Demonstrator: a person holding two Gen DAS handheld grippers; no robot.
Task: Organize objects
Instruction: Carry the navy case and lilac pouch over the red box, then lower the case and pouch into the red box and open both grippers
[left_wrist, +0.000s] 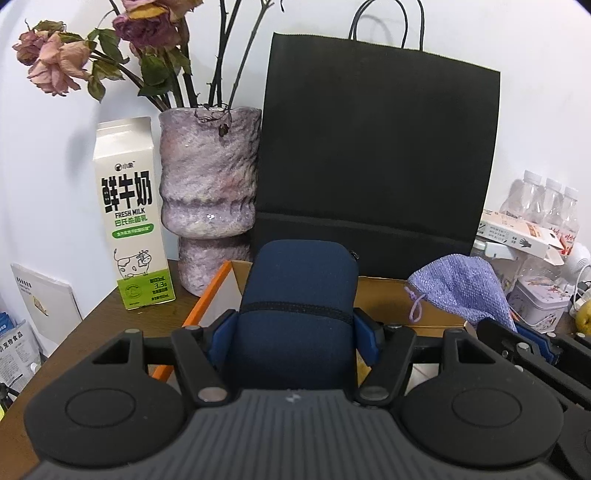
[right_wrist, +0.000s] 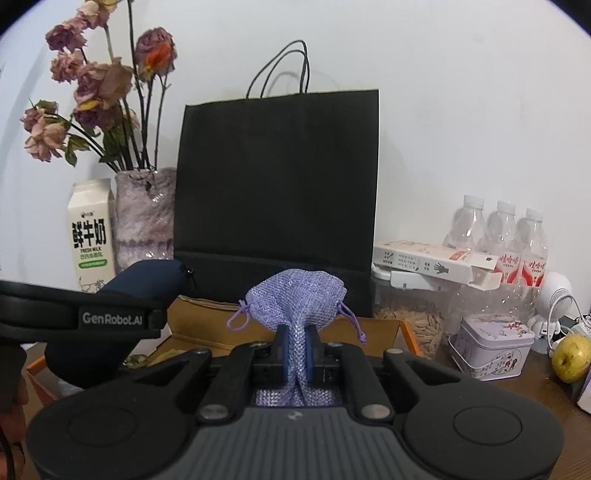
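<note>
My left gripper (left_wrist: 295, 326) is shut on a dark navy soft pouch (left_wrist: 301, 280) and holds it above an open cardboard box (left_wrist: 384, 295) with an orange edge. My right gripper (right_wrist: 298, 338) is shut on the neck of a lilac mesh drawstring bag (right_wrist: 297, 295), held above the same box (right_wrist: 195, 317). The lilac bag (left_wrist: 461, 284) shows to the right in the left wrist view, with the right gripper below it. The navy pouch (right_wrist: 144, 284) and the left gripper show at the left of the right wrist view.
A tall black paper bag (left_wrist: 376, 155) stands behind the box. To its left are a purple vase (left_wrist: 207, 195) of dried roses and a milk carton (left_wrist: 127, 218). To the right are water bottles (right_wrist: 498, 236), a white carton (right_wrist: 436, 262), a jar (right_wrist: 410, 317), a lilac tin (right_wrist: 491, 345) and a green apple (right_wrist: 570, 358).
</note>
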